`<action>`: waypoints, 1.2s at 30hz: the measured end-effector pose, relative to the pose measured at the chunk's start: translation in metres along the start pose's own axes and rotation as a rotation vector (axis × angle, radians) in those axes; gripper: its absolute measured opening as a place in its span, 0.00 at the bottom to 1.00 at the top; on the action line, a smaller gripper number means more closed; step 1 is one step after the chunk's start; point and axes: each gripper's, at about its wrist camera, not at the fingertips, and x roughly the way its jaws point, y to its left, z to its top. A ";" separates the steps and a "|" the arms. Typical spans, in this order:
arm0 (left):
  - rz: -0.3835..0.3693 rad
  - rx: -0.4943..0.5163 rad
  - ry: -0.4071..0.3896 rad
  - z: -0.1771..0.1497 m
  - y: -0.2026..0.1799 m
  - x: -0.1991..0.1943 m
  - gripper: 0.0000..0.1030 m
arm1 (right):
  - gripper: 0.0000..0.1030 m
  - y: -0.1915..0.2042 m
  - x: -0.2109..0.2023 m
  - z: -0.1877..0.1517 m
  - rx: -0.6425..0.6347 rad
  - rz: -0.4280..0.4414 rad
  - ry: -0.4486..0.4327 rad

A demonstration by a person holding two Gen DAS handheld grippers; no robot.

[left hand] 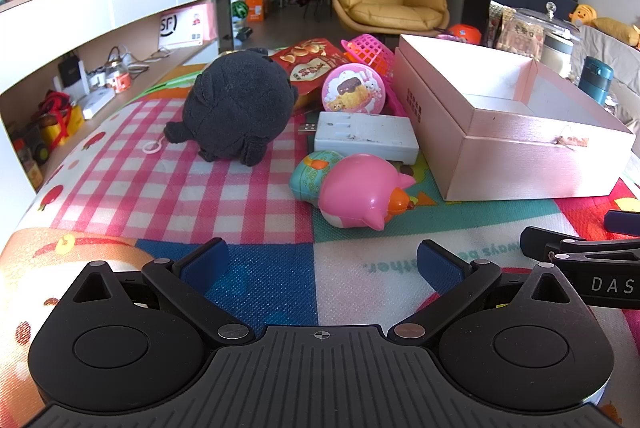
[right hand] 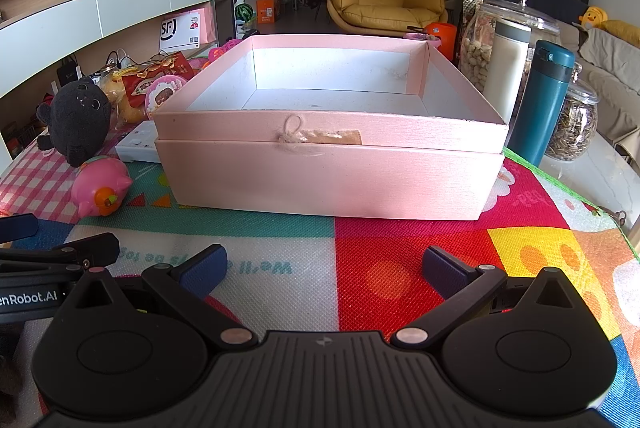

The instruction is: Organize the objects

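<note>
Down low over the bright mat (left hand: 272,284), I hold my left gripper (left hand: 322,266) and right gripper (right hand: 324,270) wide apart, gripping nothing. Next lies the pink pig toy (left hand: 360,193). Farther back sit the black plush (left hand: 240,103) and the pink box (right hand: 332,147).

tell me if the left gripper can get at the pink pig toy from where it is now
Probably yes. The left gripper is open and empty, and the pink pig toy lies just ahead on bare mat, with nothing between them.

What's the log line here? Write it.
left gripper: open, idle | right gripper: open, idle | box: empty | toys beside box: plush, pig
</note>
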 end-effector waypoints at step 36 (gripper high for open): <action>0.011 0.015 0.000 0.001 -0.004 0.005 1.00 | 1.00 0.002 0.000 0.001 -0.001 0.003 0.001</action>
